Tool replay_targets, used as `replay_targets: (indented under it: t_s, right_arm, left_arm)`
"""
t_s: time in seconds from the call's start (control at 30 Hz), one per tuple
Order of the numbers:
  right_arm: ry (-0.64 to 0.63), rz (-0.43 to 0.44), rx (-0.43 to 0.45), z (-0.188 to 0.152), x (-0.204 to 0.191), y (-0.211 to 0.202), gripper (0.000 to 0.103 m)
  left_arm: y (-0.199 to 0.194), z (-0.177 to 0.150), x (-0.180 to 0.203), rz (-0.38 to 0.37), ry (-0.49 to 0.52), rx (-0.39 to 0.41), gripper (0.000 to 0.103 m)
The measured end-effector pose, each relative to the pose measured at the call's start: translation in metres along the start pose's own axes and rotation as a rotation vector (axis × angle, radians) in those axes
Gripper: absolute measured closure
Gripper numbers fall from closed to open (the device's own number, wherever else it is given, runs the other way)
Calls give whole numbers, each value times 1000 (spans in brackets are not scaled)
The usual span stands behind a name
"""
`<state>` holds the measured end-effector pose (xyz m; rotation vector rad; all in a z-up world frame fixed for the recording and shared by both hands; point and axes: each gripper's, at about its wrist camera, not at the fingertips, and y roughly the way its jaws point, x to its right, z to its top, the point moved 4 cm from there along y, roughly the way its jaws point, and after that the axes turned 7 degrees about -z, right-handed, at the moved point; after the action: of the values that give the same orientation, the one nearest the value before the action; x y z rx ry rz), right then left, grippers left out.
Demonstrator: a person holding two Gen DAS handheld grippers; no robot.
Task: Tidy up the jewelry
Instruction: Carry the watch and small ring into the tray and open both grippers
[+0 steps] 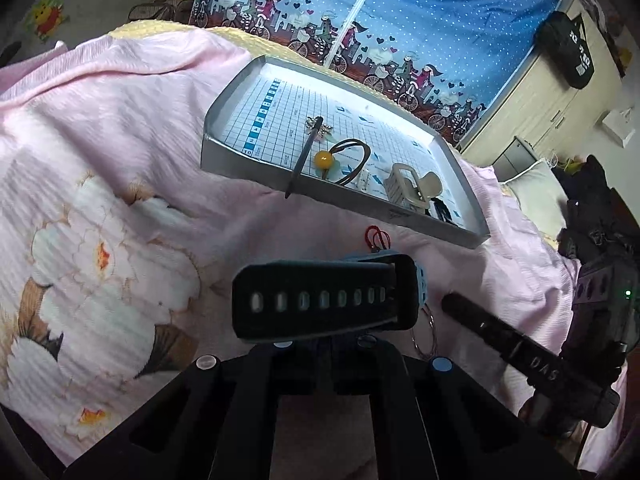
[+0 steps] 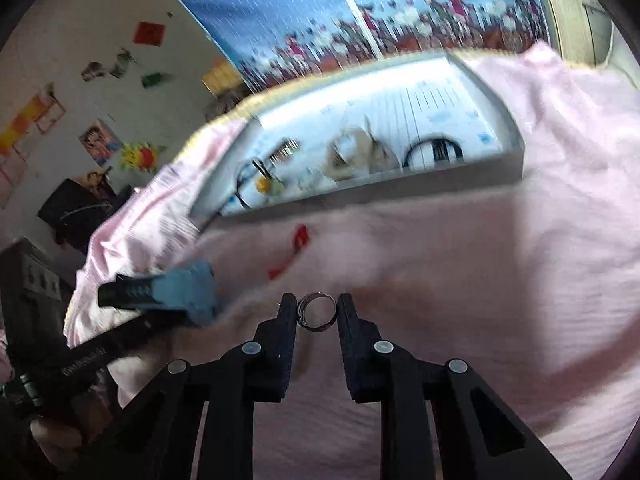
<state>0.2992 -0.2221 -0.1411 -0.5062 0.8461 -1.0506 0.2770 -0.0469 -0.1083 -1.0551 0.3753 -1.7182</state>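
Pink floral blanket (image 1: 120, 128) across a bed, blue cartoon-print curtain (image 1: 420, 20) behind, and a grey tray (image 1: 224, 160) sits on the covers as the collecting point. It already holds a hair stick (image 1: 304, 152) leaning over the near wall, a yellow-bead hair tie (image 1: 323, 159), a beige claw clip (image 1: 408, 186) and something dark at the far end, too small to call. So loose pieces go in there, I'd say.

Left gripper (image 1: 332, 300) is clamped on a black watch strap (image 1: 316, 300) with a blue part at one end, carried flat across the lens, lifted off the blanket. Right gripper (image 2: 317, 312) has its fingers pinched narrow on a silver ring (image 2: 317, 313), held upright between the pads, well short of the tray. That view is smeared by motion. A red cord (image 1: 378, 238) lies on the blanket just beside the tray, not yet collected.

Writing: the right tool's handle shows "DAS" in the left view; the tray's grid has numbers, with "10" legible.
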Motion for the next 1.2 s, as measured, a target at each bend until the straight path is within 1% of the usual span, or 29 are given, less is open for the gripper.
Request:
replay_targets:
  t_s: [0.13,0.23,0.37,0.5,0.7,0.87,1.0,1.1,1.2]
  right_arm:
    - [-27,-20,55,5,-4,-10,83]
    - [-22,-28,57,7,-3,-9,83]
    - [-15,-36,51,6,-2,-7,83]
    - [-6,-35,69,8,0,-11,83]
    - [26,-36,118,15,5,-19,83]
    - [61,-52,178,27,17,-24,83]
    - [138,-55,199,37,39,-14,83]
    - [173,-69,237,47,52,-11,83]
    - [159,-73,247,58,55,-5,83]
  left_arm:
    - [-4,2,6,0,18,-5,101]
    - [0,7,9,37,29,-39,101]
    - [2,14,10,43,20,-66,101]
    - [-2,29,20,40,56,-53,101]
    - [-1,56,39,30,142,-29,101]
    - [15,77,55,22,168,-18,101]
    - [35,94,66,12,157,6,101]
    - [52,105,72,24,179,34,101]
    - [72,111,74,45,201,40,101]
